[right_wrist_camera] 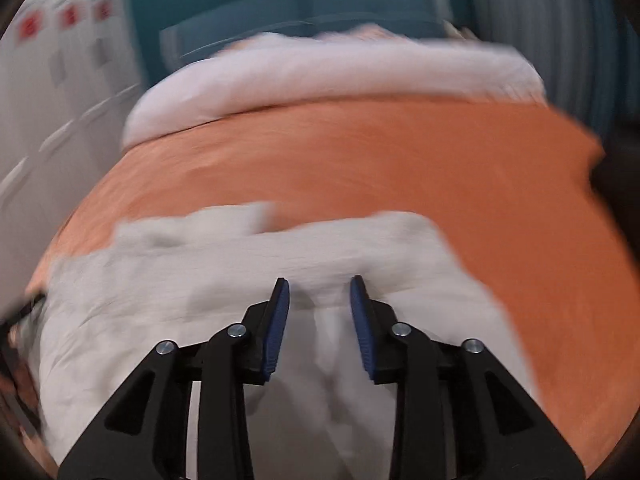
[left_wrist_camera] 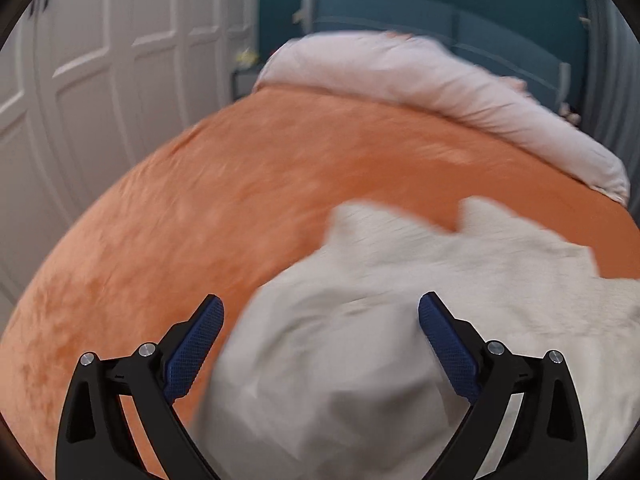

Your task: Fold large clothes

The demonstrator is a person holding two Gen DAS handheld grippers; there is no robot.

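A large off-white garment [left_wrist_camera: 420, 280] lies crumpled on the orange bedspread [left_wrist_camera: 240, 200]. My left gripper [left_wrist_camera: 320, 312] is wide open above the garment's left part, with nothing between its blue pads. In the right wrist view the garment [right_wrist_camera: 200, 280] spreads across the near part of the orange bedspread [right_wrist_camera: 400, 160]. My right gripper [right_wrist_camera: 319, 286] is partly open just above the garment, with a raised fold of cloth showing in the gap between the pads. Both views are motion-blurred.
A pale pink duvet [left_wrist_camera: 420, 80] is bunched at the head of the bed, before a teal headboard [left_wrist_camera: 400, 4]. White panelled wardrobe doors [left_wrist_camera: 100, 60] stand along the left side. The bed's right edge [right_wrist_camera: 600, 184] drops off to a dark floor.
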